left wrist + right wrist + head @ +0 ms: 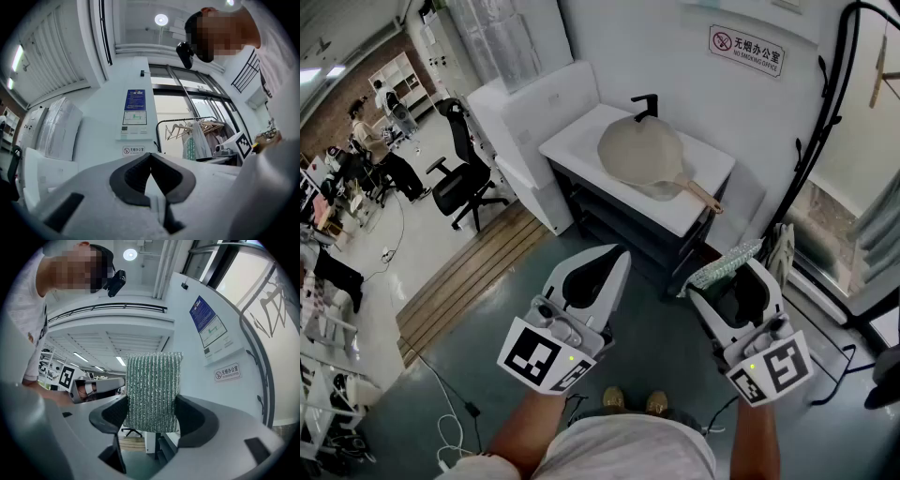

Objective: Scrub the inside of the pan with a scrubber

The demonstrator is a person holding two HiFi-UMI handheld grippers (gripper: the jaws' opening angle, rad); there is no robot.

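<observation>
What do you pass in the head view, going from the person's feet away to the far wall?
Shoes → left gripper → pan → black faucet → no-smoking sign on the wall.

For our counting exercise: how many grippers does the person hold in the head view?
2. The left gripper sits lower left, shut and empty; the right gripper sits lower right, clamping the scrubber. None seems hidden.

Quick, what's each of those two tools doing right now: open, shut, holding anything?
Left tool: closed, nothing in it.
Right tool: closed on the green scrubber.
</observation>
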